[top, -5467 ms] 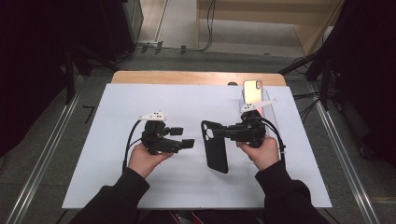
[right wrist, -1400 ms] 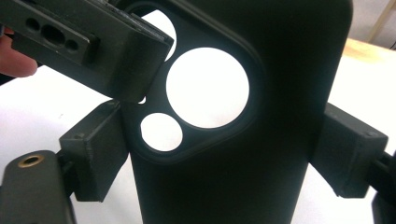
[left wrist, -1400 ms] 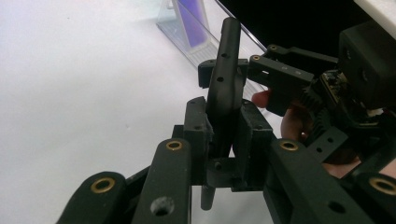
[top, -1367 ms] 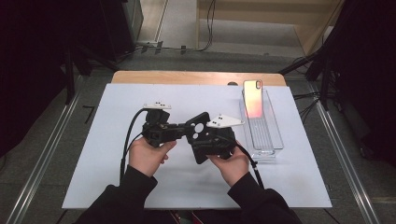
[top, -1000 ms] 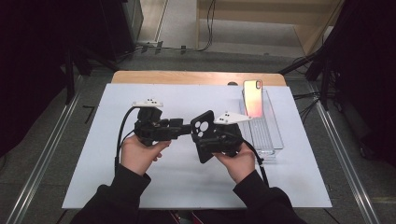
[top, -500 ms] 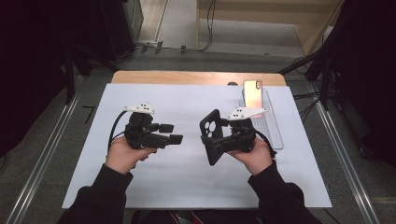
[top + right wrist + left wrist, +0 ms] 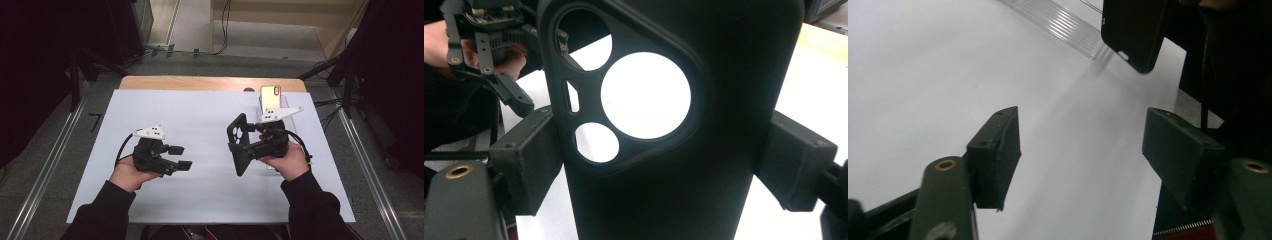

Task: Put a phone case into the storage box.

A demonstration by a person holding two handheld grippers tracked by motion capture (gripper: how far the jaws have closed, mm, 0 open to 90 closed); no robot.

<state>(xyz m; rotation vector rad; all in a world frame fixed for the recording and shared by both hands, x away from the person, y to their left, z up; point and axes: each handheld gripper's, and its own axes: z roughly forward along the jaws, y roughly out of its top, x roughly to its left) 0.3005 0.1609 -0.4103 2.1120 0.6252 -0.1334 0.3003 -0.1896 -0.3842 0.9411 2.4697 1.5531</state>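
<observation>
Right tool (image 7: pixel 245 150) grasps a black phone case (image 7: pixel 240 145); left tool (image 7: pixel 181 157) released.

The case is held above the table (image 7: pixel 200 110), clamped by its side edges, camera cutout upward. The left tool's jaws have just been opening, with nothing between them, well apart from the case. A phone (image 7: pixel 270 96) leans on a clear stand (image 7: pixel 285 102) at the far right.

Bright overhead light, white table (image 7: pixel 210 115) glaring; surroundings dark; close views soft, perhaps defocused.
</observation>
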